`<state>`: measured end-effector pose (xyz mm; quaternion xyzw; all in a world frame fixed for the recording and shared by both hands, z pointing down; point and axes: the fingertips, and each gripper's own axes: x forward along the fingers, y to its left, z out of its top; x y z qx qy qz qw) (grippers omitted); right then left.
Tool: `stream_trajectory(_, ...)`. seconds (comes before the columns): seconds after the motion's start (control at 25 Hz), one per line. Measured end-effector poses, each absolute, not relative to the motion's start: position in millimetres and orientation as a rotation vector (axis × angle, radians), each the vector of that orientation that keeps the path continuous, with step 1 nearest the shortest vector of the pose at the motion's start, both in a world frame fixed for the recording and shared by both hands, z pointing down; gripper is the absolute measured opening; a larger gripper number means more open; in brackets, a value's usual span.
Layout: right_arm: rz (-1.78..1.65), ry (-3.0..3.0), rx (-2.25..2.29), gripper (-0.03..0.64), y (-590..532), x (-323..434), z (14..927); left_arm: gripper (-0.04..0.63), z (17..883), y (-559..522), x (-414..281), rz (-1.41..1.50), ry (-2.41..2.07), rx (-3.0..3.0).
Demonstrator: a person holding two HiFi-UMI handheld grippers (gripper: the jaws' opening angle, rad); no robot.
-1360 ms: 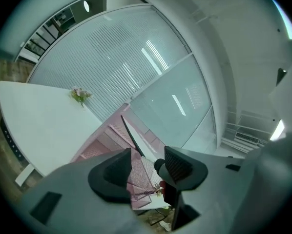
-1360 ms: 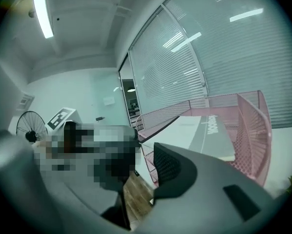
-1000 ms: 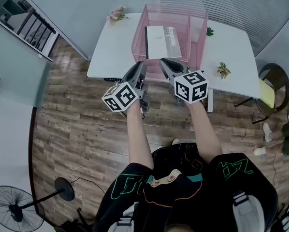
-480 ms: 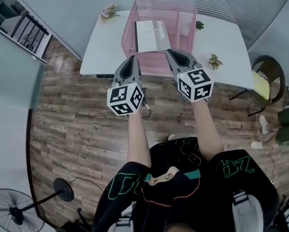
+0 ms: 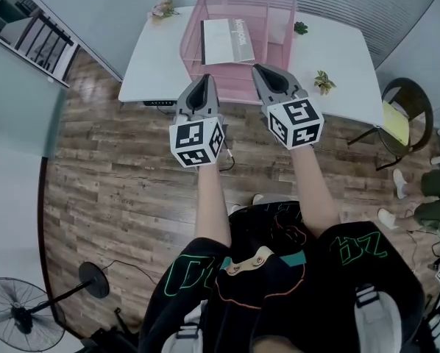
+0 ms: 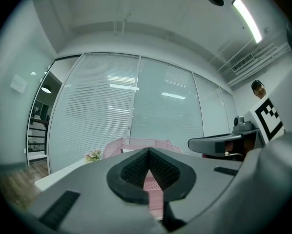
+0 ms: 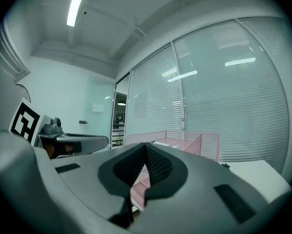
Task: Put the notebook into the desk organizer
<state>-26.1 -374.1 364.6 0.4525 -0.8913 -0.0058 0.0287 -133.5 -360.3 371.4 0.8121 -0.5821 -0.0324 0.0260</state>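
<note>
So the notebook (image 5: 226, 41) is lying flat in the pink organizer (image 5: 235, 84). It's straight ahead of the fingers, a bit past their tips, roughly between the two pairs. Looks to me like the putting-in part is done and this is the back-off.

The left gripper (image 5: 203, 81) has its fingers (image 6: 135, 168) pressed together with nothing between them. The right gripper (image 5: 268, 72) is the same, closed up and empty. From the head view both tips sit around the near edge of the counter (image 5: 150, 72). Neither seems to touch the mesh.

My take on doing this bit well:
- Pull both straight back toward yourself and level, no sideways sweep. The organizer's front wall is right beyond the fingertips, and light mesh like that would probably slide if clipped.
- Keep the fingers closed so nothing snags.
- There's a small plant (image 5: 324, 81) off to the outside of the right fingers, so I'd avoid swinging that way.
</note>
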Motion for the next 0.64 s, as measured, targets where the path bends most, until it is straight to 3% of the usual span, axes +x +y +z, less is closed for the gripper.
stream_trajectory(0.64,-0.069,-2.778,1.39,0.003,-379,-13,357,-0.005,379,-369,-133,-0.156,-1.776,2.446)
